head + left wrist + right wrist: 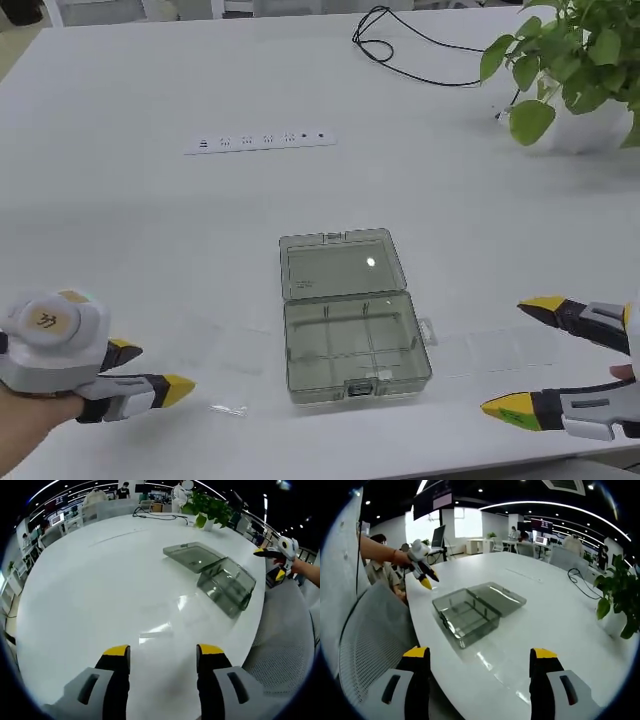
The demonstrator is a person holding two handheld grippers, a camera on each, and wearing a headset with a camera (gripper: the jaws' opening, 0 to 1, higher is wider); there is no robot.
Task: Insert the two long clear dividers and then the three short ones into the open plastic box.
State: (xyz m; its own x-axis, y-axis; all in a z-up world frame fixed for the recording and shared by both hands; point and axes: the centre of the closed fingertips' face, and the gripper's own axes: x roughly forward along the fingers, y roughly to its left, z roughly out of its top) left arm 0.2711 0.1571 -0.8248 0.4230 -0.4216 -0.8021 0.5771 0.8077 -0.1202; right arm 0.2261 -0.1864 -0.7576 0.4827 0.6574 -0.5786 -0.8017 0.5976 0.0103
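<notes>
BOTH GRIPPERS POISED: At a white table, we flank the open box, its lid laid back on the far side. The left gripper, left of the box, has its jaws spread and empty. The right gripper, right of the box, gapes on nothing too. Clear dividers lie flat just right of the box, with fainter ones to its left. Lines cross the box floor, and we cannot tell whether they are slots or dividers already seated. We judge the step in hand to be picking up a long divider. It lies thin and flat, so we should come in low, pinch one edge, and stand it upright before lining it up with the box's slots. The other gripper should steady the light box.
</notes>
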